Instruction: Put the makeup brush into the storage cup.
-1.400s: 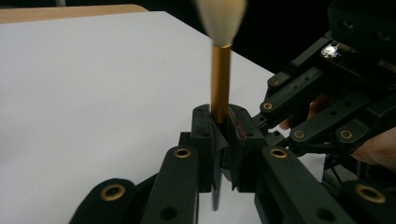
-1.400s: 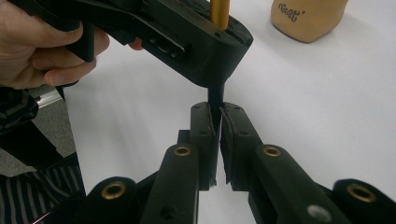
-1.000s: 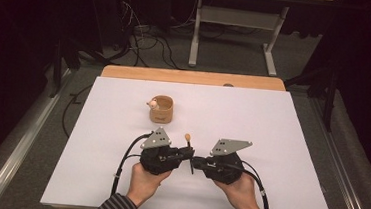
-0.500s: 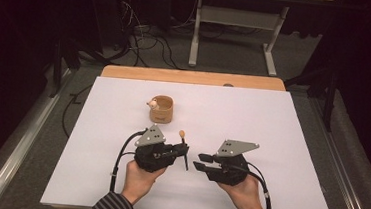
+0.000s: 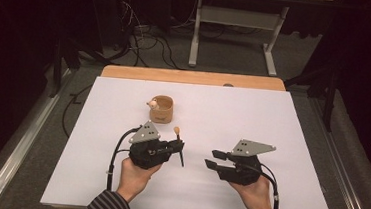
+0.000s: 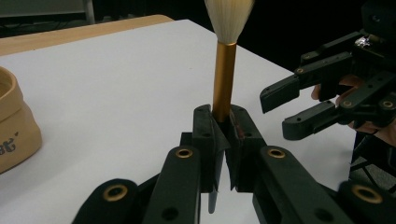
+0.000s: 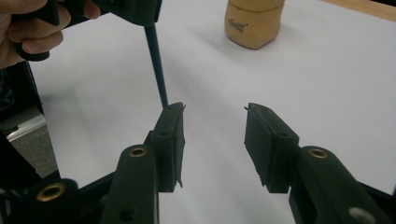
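- The table [image 5: 247,189], one white sheet over a wooden top, takes up the middle of the high view; its wooden edge shows along the far side.
- Two grippers sit in the lower middle of that view, well apart from each other. The left gripper [image 5: 179,145] has its jaws clamped on a brush; the right gripper [image 5: 213,158] has its jaws spread wide with nothing between them, as the right gripper view makes plain.
- One small tan cup [image 5: 162,109] stands above and left of centre, beyond the left gripper. Something pale pokes over its left rim, too small to tell what.
- One brush [image 5: 179,140] stands nearly upright in the left jaws, gripped at its gold sleeve [image 6: 223,79], with the pale bristles [image 6: 229,18] up and the dark handle [image 7: 156,65] pointing down toward the table.
- Progress, as I judge it: the brush is lifted and held by one gripper alone. What seems left is carrying it up the frame to the cup and setting it in; the cup is not yet reached.
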The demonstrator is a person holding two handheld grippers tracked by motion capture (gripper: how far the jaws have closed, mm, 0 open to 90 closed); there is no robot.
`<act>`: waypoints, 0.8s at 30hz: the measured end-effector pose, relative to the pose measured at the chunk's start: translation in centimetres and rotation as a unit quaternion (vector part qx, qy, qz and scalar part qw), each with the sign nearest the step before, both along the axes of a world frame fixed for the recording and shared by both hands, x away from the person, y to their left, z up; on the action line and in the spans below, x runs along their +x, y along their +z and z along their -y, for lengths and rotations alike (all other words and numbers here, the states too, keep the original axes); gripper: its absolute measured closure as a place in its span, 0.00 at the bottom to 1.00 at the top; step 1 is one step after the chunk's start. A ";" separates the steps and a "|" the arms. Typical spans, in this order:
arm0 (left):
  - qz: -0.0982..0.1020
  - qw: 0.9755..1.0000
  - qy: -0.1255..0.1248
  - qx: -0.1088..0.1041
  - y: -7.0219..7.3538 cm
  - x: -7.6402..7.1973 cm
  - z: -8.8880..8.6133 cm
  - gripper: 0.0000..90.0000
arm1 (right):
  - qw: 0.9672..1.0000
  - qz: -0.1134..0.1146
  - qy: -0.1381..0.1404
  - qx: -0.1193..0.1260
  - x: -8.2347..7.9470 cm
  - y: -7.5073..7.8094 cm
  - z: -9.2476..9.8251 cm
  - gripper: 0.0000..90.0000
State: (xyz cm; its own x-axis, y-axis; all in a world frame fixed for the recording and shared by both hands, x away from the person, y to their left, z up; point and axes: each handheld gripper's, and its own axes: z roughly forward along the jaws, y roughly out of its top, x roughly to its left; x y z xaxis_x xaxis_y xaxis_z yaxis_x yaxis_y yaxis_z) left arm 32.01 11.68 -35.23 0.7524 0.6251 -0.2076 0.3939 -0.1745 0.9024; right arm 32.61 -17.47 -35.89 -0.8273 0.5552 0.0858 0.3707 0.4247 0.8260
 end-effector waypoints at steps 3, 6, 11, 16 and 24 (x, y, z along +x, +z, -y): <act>0.000 1.000 0.002 0.001 0.1 0.0 -0.2 0.93 | 1.000 0.002 -0.010 0.008 0.1 0.1 0.8 0.63; 0.000 1.000 0.003 0.003 0.2 0.1 -0.3 0.93 | 1.000 0.000 -0.020 0.018 0.2 0.1 1.6 0.61; 0.001 1.000 0.006 0.007 0.4 0.1 -0.7 0.93 | 0.999 0.001 -0.034 0.031 0.3 -0.1 2.9 0.59; -0.001 1.000 0.010 0.005 0.6 0.3 -1.1 0.93 | 0.998 0.004 -0.048 0.035 0.2 -0.2 3.8 0.59; 0.000 1.000 0.014 0.005 1.0 0.4 -1.5 0.93 | 0.998 0.012 -0.057 0.038 0.2 -0.5 5.1 0.55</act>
State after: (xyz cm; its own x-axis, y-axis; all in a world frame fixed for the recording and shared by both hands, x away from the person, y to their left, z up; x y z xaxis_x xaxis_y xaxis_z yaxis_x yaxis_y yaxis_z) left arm 32.45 13.21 -34.19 0.7345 0.6485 -0.2001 0.3981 -0.1729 0.9009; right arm 32.83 -22.60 -36.41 -0.7610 0.6390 0.1119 0.3925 0.3162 0.8637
